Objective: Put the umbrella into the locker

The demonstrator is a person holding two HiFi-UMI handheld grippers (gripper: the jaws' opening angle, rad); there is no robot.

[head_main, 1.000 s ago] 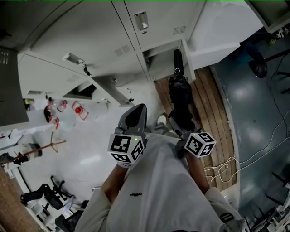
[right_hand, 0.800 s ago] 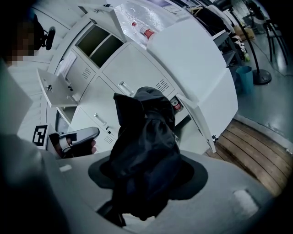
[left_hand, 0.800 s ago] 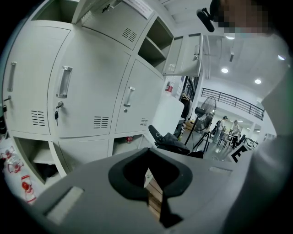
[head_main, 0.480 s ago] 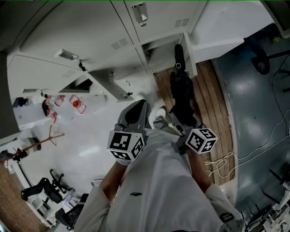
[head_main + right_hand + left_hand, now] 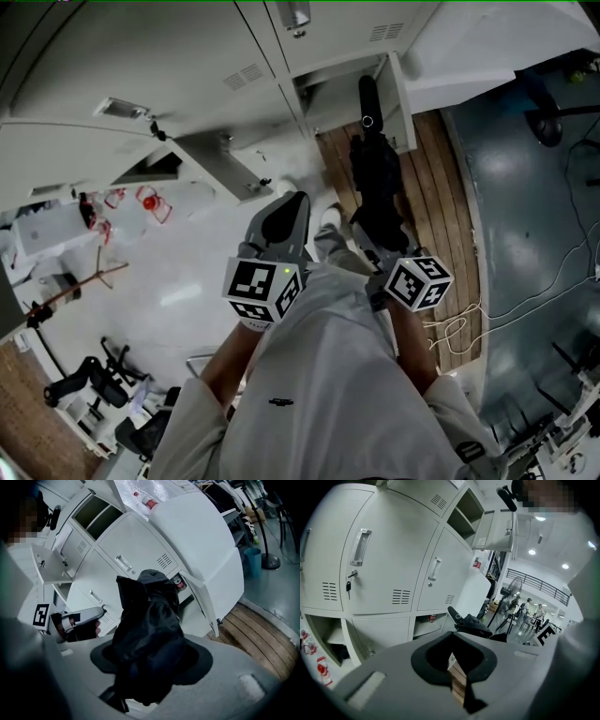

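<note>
Black umbrella [image 5: 147,630] clamped between right gripper [image 5: 150,663] jaws, extended ahead toward open locker [image 5: 323,98]; left gripper [image 5: 455,670] jaws together, empty, alongside.

Left gripper [image 5: 284,214] jaws together, right gripper [image 5: 377,242] jaws clamped.

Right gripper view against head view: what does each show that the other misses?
Only the right gripper view: the right tongs closed on the folded black umbrella, and a red can inside the open locker. Only the head view: the right tongs' marker cube and white cables on the floor. Both: the umbrella pointing toward the open locker, the left tongs, and the wooden floor strip.
</note>
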